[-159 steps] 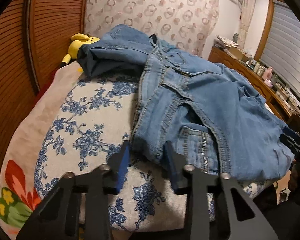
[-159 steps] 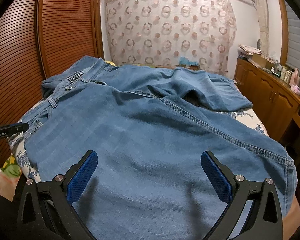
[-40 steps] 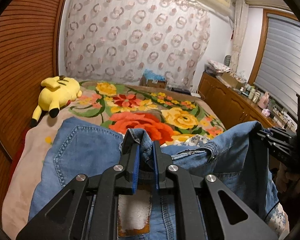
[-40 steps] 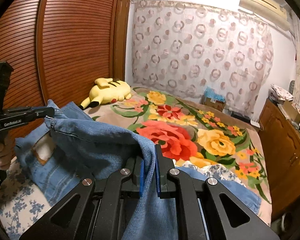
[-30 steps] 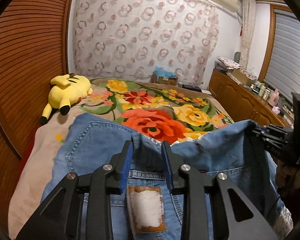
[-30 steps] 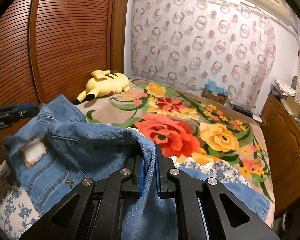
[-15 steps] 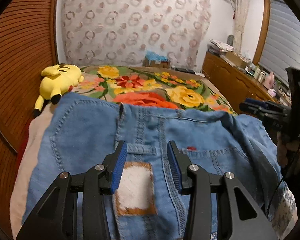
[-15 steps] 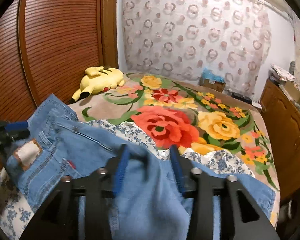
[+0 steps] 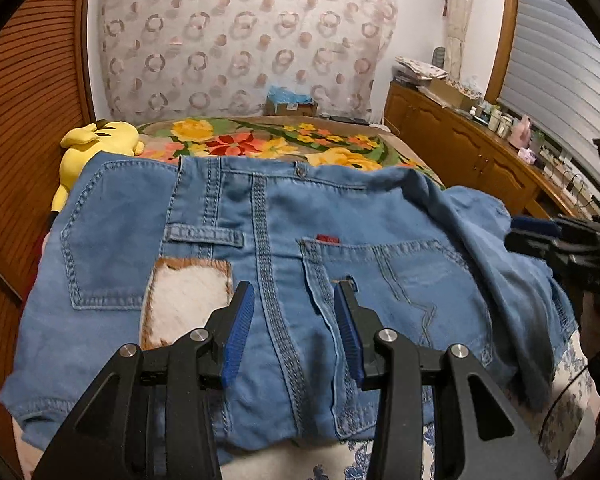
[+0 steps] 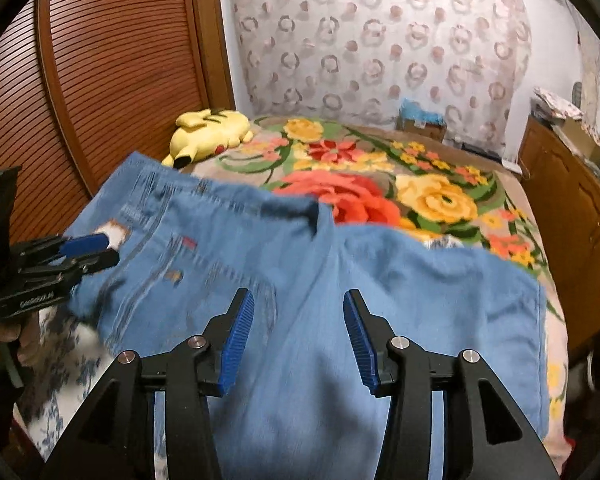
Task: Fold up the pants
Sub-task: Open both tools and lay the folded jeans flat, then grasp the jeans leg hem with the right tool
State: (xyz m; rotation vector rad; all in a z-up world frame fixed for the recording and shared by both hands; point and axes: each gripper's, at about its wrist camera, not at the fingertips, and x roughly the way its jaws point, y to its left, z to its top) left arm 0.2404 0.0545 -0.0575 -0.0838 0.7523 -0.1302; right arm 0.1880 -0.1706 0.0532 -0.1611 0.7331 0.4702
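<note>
Holding our left gripper [image 9: 294,320] and right gripper [image 10: 298,330] partly open and empty at the bottom of each frame, we see jeans [image 9: 284,240] spread mid-frame on the bed [image 10: 440,200], a yellow plush toy [image 10: 208,130] beyond.

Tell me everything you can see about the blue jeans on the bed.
The blue jeans are light denim and lie spread on the flowered bed cover, back side up. Two back pockets show, one with a small red tab, plus a pale waistband patch, a belt loop and heavy double stitching. The cloth looks soft and wrinkled at the right side. The left gripper and right gripper are open above them, gripping nothing.
</note>
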